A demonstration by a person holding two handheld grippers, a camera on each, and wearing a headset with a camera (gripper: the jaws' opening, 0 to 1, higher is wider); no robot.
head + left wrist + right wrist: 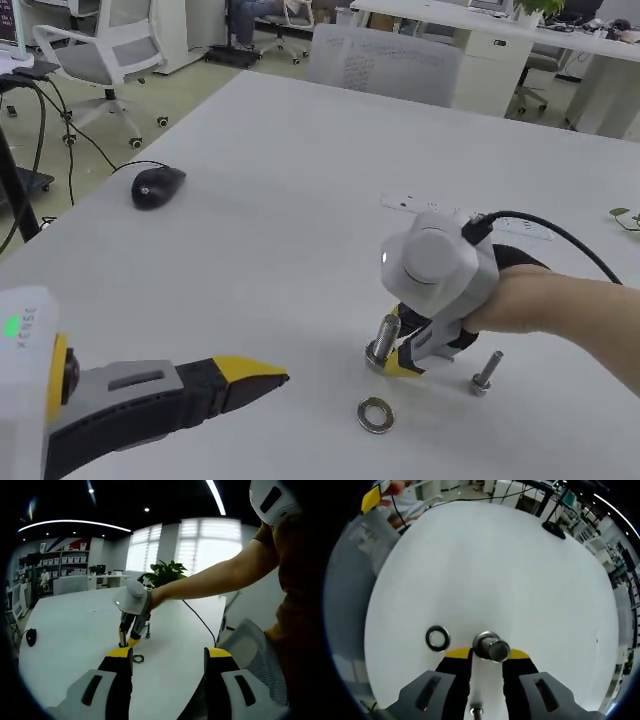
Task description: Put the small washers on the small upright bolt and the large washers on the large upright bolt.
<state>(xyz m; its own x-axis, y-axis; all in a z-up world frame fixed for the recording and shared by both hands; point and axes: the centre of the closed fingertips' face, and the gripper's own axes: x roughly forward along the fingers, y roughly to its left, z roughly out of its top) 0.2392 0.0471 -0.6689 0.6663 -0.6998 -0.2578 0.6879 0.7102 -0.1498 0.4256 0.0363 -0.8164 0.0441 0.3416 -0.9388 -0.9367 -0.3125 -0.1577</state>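
Step, I'd judge: loading the tall silver threaded bolt (386,335) | right claw (405,362) straddles it, grip unreadable | left claw (169,654) gapes empty, well left of bolt | flat steel ring washer (376,414) lies near bolt on white tabletop (300,200) | next: pinch its rim.

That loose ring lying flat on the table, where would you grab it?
Probably from straight above: the washer lies flat on the table, so only its thin rim offers purchase. One jaw of the left hand-held gripper in the hole, one outside, on the side away from the large bolt.
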